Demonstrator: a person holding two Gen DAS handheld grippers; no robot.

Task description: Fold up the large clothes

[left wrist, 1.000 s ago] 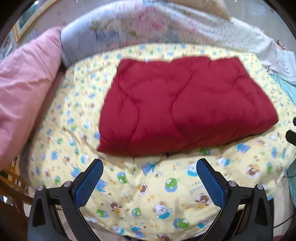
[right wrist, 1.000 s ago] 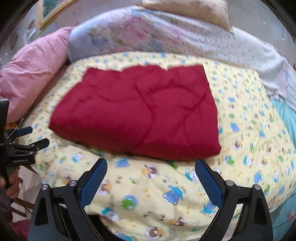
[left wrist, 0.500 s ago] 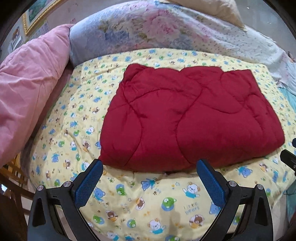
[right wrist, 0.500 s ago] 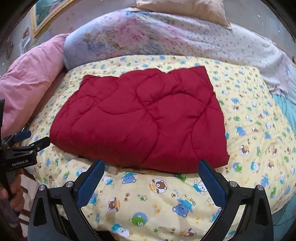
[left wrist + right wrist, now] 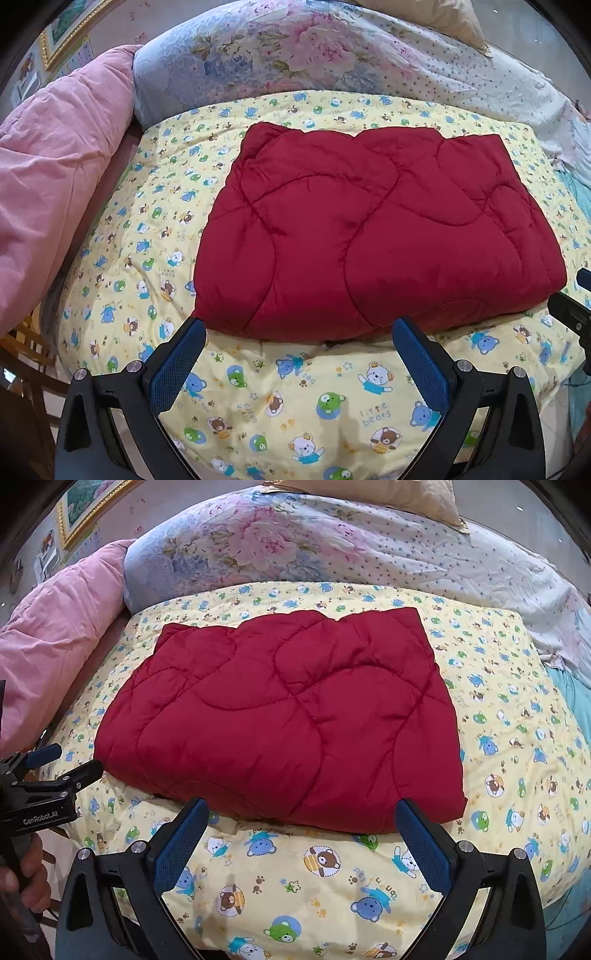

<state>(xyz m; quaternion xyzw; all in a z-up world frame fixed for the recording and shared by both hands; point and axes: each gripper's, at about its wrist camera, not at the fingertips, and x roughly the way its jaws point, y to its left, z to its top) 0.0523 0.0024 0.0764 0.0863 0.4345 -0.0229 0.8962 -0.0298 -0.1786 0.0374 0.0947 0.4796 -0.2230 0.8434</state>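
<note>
A red quilted blanket (image 5: 373,236) lies folded into a flat rectangle on the yellow bear-print bed sheet (image 5: 295,398). It also shows in the right wrist view (image 5: 288,720). My left gripper (image 5: 297,328) is open and empty, its blue pads just short of the blanket's near edge. My right gripper (image 5: 301,808) is open and empty, also at the near edge. The left gripper also shows at the left edge of the right wrist view (image 5: 55,764), open beside the blanket's near left corner.
A pink duvet (image 5: 55,177) is bunched along the left side. A floral quilt (image 5: 295,55) and a tan pillow (image 5: 388,494) lie at the back. A wooden chair (image 5: 22,354) stands at the bed's left edge.
Both grippers have moved forward and down toward the blanket's near edge, so the blanket now sits closer to the fingertips. Both stay open.
</note>
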